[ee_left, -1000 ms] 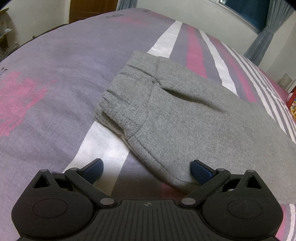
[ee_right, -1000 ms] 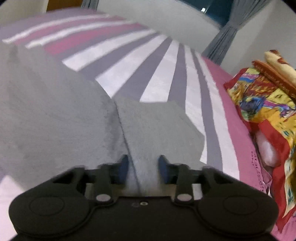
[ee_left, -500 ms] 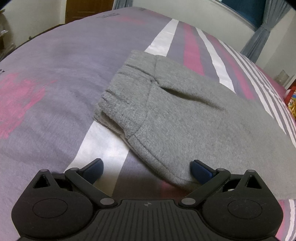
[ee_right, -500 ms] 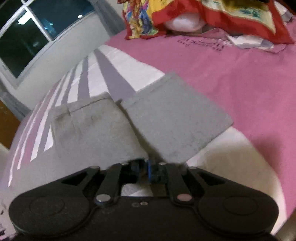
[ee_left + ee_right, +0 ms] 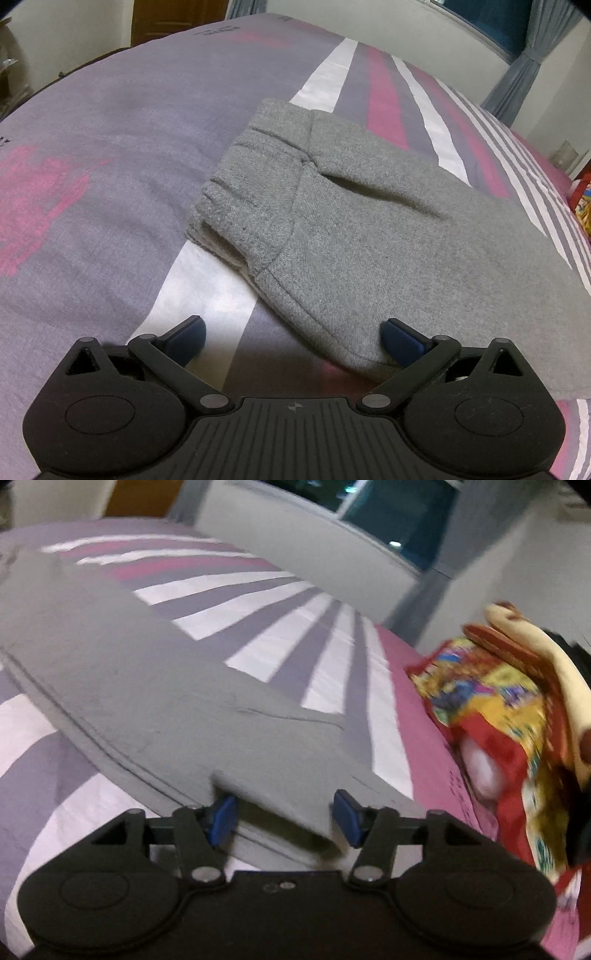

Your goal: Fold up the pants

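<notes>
While the grey sweatpants (image 5: 369, 236) lay flat on the striped bedsheet (image 5: 92, 147), whose far-edge print was unreadable, both left gripper (image 5: 293, 338) and right gripper (image 5: 284, 818) stood open, gripping nothing, the trouser edge between their pads.

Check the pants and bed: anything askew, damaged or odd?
Nothing damaged or spilled. The gray pants lie mostly flat on the striped sheet. Two small things: the pocket opening near the waistband gapes a little, and in the right wrist view the near hem edge is lifted off the sheet, with shadow beneath.
</notes>
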